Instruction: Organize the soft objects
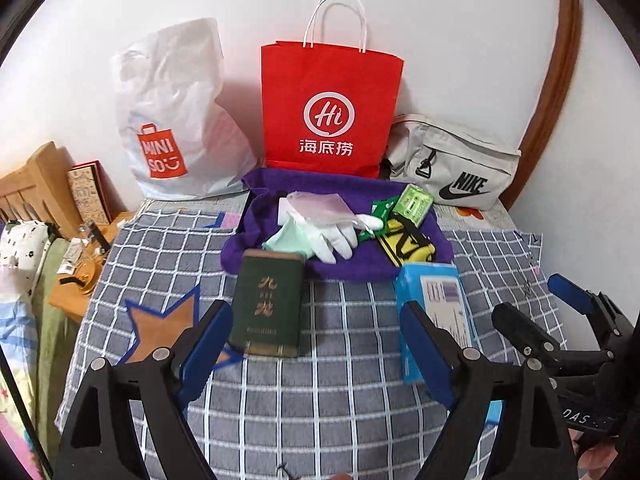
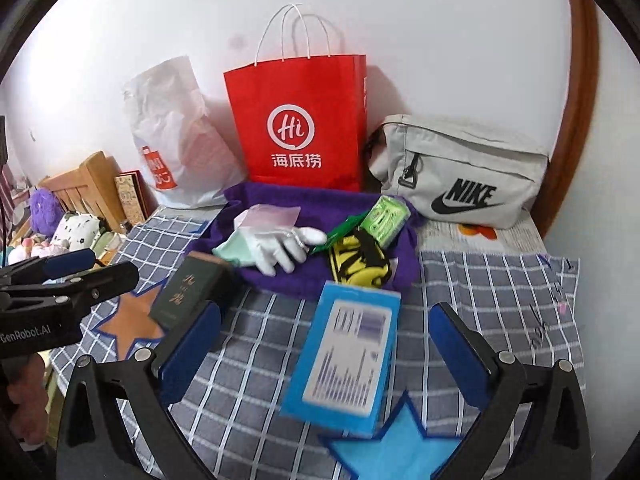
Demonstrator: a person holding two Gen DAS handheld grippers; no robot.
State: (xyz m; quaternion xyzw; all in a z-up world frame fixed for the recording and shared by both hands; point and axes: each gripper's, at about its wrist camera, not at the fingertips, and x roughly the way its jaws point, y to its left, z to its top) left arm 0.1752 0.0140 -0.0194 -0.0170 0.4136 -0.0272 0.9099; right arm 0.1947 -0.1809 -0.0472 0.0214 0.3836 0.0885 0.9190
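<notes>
A purple cloth (image 1: 340,266) (image 2: 280,276) lies on the checked table cover. On it lie a white glove (image 1: 338,236) (image 2: 280,248), a mint cloth (image 1: 286,240), a clear plastic pouch (image 1: 316,204), a yellow-black sock (image 1: 404,242) (image 2: 360,264) and green packets (image 1: 414,202) (image 2: 386,216). My left gripper (image 1: 316,336) is open and empty around a dark green box (image 1: 270,308) (image 2: 186,294). My right gripper (image 2: 326,340) is open and empty around a blue box (image 2: 346,356) (image 1: 436,308). The right gripper also shows in the left wrist view (image 1: 560,304).
Against the wall stand a white Miniso plastic bag (image 1: 172,120) (image 2: 172,136), a red paper bag (image 1: 328,108) (image 2: 300,124) and a grey Nike pouch (image 1: 452,160) (image 2: 460,168). A wooden bed frame (image 1: 36,184) and a cluttered side table (image 1: 80,268) are at the left.
</notes>
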